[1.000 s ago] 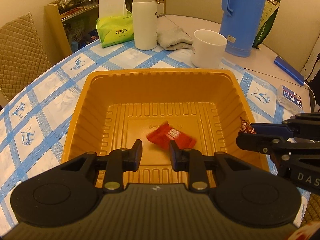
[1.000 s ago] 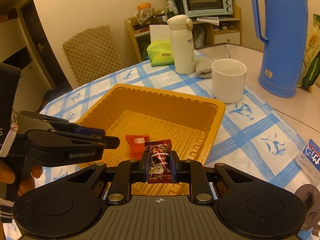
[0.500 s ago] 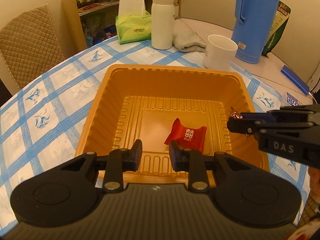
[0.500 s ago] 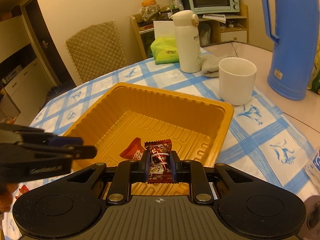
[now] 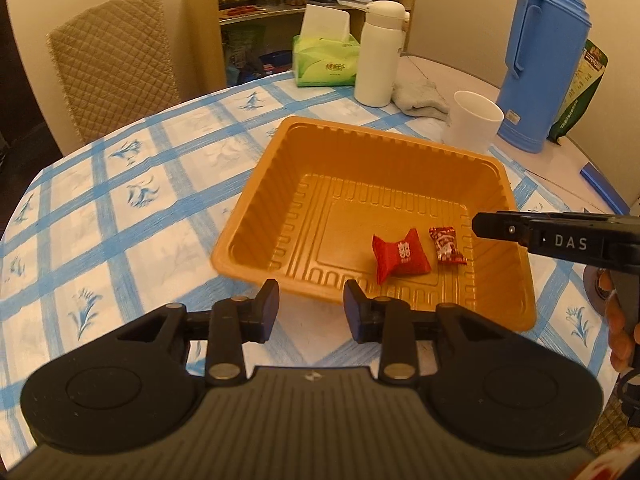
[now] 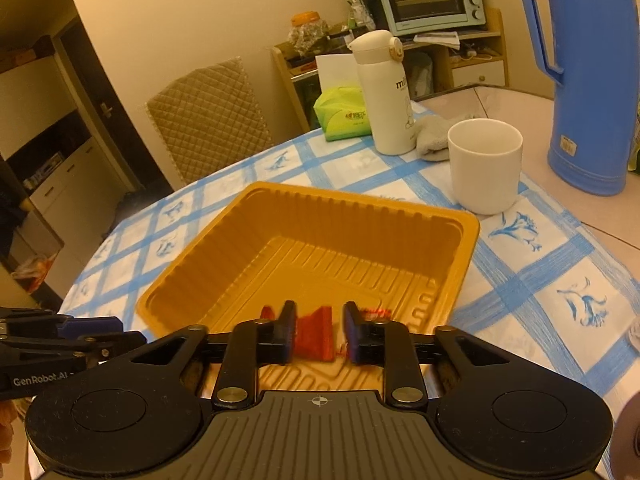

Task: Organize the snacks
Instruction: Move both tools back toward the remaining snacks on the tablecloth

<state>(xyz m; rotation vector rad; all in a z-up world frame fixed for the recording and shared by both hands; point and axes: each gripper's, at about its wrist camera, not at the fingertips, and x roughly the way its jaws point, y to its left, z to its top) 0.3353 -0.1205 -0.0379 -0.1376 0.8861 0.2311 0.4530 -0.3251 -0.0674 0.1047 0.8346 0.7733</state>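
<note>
Dropped from the opening right tongs [image 6: 319, 334], a dark-red patterned candy [image 5: 447, 245] lies in the tray [image 5: 256, 208]; left tongs [image 5: 311, 307] opening, empty

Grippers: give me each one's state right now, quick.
Left gripper: jaws opening, nothing between them, near the orange tray's front rim.
Right gripper: jaws opening, holding nothing; both candies lie in the tray.

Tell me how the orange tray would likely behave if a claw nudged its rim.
The orange tray looks like thin moulded plastic with ribbed walls, so its rim would probably flex rather than stay rigid. Holding only two small candies, it seems light and would likely slide on the checked tablecloth instead of resisting. Its wide flat base makes tipping unlikely.
</note>
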